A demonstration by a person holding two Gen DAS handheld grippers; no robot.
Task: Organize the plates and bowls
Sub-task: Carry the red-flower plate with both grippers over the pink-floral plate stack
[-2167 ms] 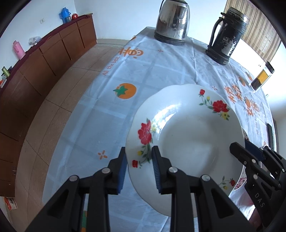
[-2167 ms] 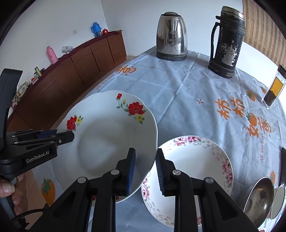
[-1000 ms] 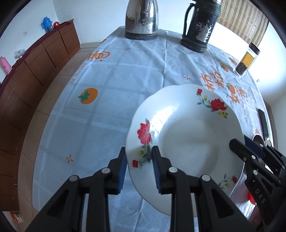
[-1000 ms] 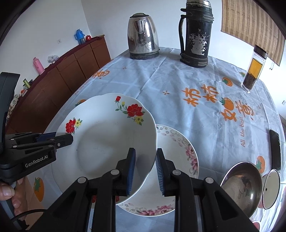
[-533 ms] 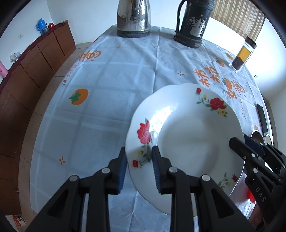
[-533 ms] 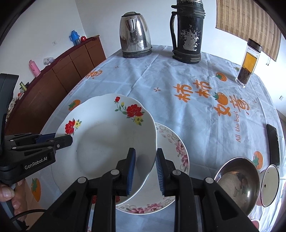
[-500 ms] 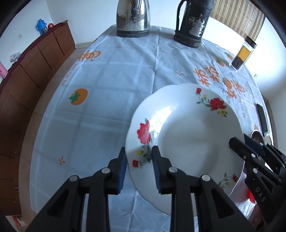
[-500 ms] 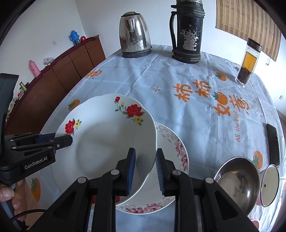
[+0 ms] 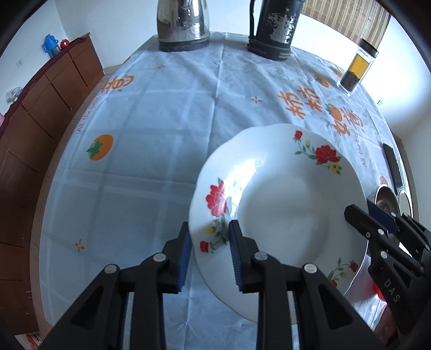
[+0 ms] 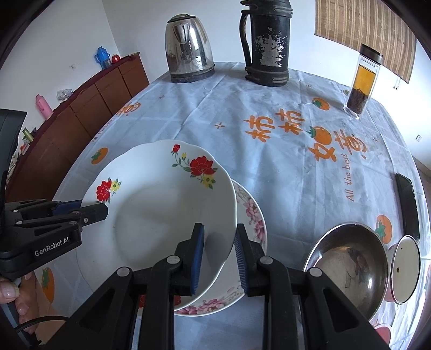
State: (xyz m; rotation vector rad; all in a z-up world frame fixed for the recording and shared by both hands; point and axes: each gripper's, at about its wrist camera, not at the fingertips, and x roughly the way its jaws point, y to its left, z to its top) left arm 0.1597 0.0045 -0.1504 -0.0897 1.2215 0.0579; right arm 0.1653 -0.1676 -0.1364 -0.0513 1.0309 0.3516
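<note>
Carried rightward since earlier, glossy scalloped red-flower plate [image 10: 161,204] now overlaps pink-rimmed plate [image 10: 253,215]; left gripper [image 9: 208,253] clamps its 9 o'clock rim, right gripper [image 10: 218,253] its 4 o'clock rim; steel bowl [image 10: 350,258] near.

Most of the pink-flowered white plate [image 10: 252,212] lying on the table is covered by the white scalloped plate with red flowers [image 10: 161,204]; only its right and lower rim is seen. In the left wrist view, that pink-flowered plate is hidden altogether. The steel electric kettle [image 9: 183,24] and the worn black thermos flask [image 9: 274,27] are cut off there by the top edge. The round steel bowl [image 9: 385,199] is largely masked behind the red-flowered plate and the right gripper [image 9: 358,215]. What lies inside the steel bowl [image 10: 350,263] cannot be told.
</note>
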